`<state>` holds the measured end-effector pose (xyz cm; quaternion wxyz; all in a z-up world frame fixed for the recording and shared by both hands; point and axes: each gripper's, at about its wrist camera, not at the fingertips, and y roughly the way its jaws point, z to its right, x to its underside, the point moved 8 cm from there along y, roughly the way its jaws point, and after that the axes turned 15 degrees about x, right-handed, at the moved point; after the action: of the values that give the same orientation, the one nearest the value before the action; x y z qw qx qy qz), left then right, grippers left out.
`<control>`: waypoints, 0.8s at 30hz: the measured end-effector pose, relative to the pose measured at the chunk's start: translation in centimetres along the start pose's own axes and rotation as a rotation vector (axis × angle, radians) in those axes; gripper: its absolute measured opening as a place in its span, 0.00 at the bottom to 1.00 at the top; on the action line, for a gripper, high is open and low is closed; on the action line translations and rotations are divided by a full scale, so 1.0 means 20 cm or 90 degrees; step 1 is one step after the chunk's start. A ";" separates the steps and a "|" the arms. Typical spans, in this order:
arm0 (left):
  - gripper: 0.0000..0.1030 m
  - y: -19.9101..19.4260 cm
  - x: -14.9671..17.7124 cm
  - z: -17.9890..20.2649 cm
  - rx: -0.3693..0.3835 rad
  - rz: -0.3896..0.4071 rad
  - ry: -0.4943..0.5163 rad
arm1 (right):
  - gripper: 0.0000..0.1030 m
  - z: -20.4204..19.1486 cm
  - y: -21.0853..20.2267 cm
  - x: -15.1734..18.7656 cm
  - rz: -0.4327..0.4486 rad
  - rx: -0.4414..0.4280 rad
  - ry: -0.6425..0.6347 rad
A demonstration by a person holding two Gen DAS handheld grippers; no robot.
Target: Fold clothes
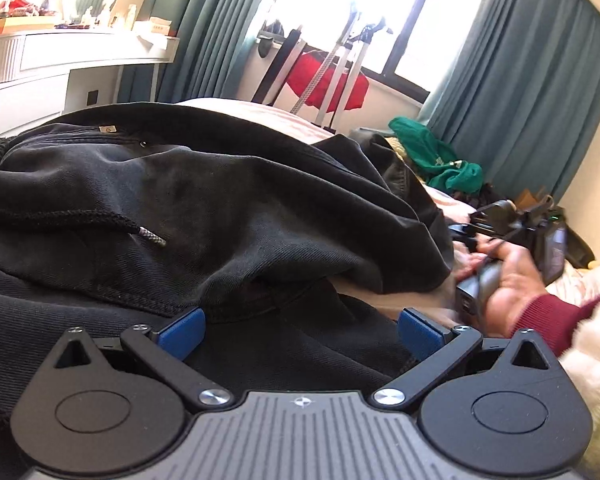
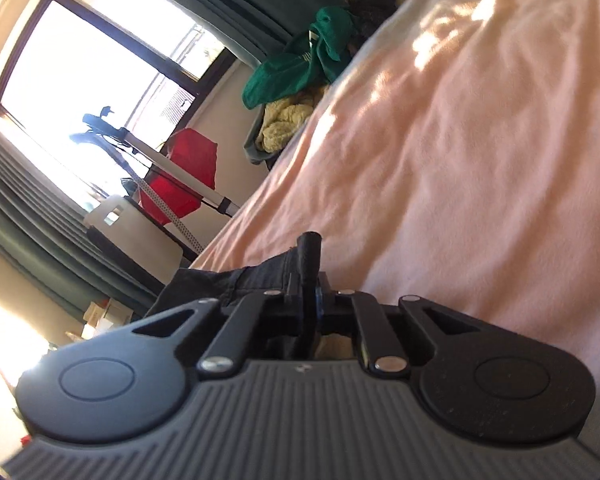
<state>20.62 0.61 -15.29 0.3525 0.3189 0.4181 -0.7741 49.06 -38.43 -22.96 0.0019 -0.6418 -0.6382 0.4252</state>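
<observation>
A black hooded sweatshirt (image 1: pixel 188 200) with a drawcord lies bunched on the pink bed sheet (image 2: pixel 460 160). My left gripper (image 1: pixel 300 332) is open, its blue pads (image 1: pixel 182 332) resting low over the black cloth and holding nothing. My right gripper (image 2: pixel 310 276) is shut on an edge of the black sweatshirt (image 2: pixel 260 276), tilted sideways just above the sheet. In the left wrist view the right gripper (image 1: pixel 512 232) and the hand holding it show at the right, beside the sweatshirt's edge.
A green garment (image 1: pixel 432 156) and a yellow cloth (image 2: pixel 284 120) lie at the bed's far end. A red cloth on a stand (image 1: pixel 328 84) is by the window with teal curtains (image 1: pixel 520 92). A white dresser (image 1: pixel 60 68) stands at the left.
</observation>
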 end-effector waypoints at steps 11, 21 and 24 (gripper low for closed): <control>1.00 -0.02 0.01 0.01 -0.005 -0.013 0.008 | 0.08 0.45 -0.55 -0.75 0.187 0.137 0.023; 1.00 -0.06 -0.02 -0.01 0.011 -0.004 -0.027 | 0.08 0.72 -0.88 -1.26 0.255 0.199 0.030; 1.00 -0.07 -0.02 0.00 0.007 -0.004 -0.023 | 0.08 0.73 -0.87 -1.32 0.258 0.197 0.015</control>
<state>19.81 1.33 -14.43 0.3554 0.3056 0.4087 -0.7831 31.48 -64.66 -8.42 0.0225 -0.7534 -0.4239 0.5021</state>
